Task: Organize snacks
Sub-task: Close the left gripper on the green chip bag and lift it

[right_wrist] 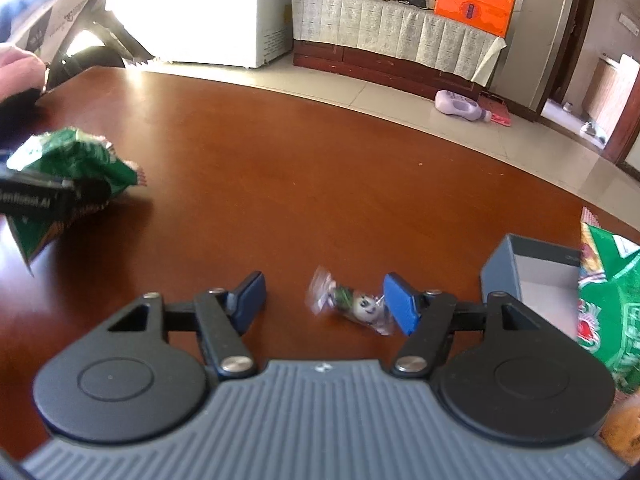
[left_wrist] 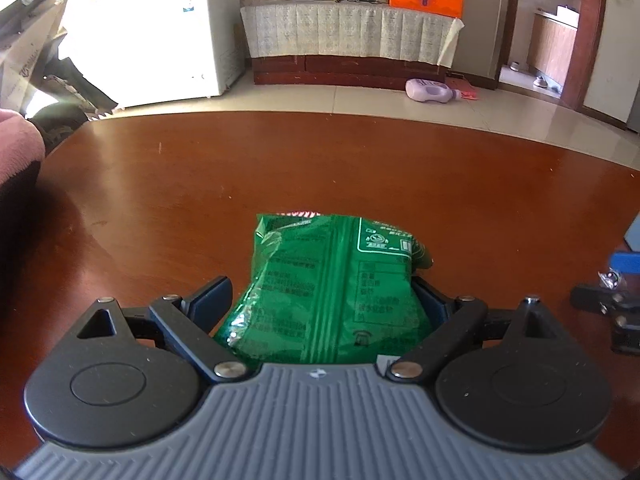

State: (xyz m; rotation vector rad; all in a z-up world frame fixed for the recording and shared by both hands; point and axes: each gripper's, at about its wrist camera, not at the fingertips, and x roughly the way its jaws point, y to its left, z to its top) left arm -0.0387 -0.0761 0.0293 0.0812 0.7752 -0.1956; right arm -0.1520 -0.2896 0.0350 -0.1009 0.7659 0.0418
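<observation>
Wrapped candy lined up for a pick, green bag already carried.

The small wrapped candy (right_wrist: 354, 306) lies on the counter (right_wrist: 320, 184) just left of the grey box (right_wrist: 532, 276), between the open pads of the right hand-held gripper (right_wrist: 324, 300); centre it before closing, since crinkly film can slip. The left hand-held gripper (left_wrist: 322, 292) clamps the green snack bag (left_wrist: 332, 280), far left of the box.
</observation>
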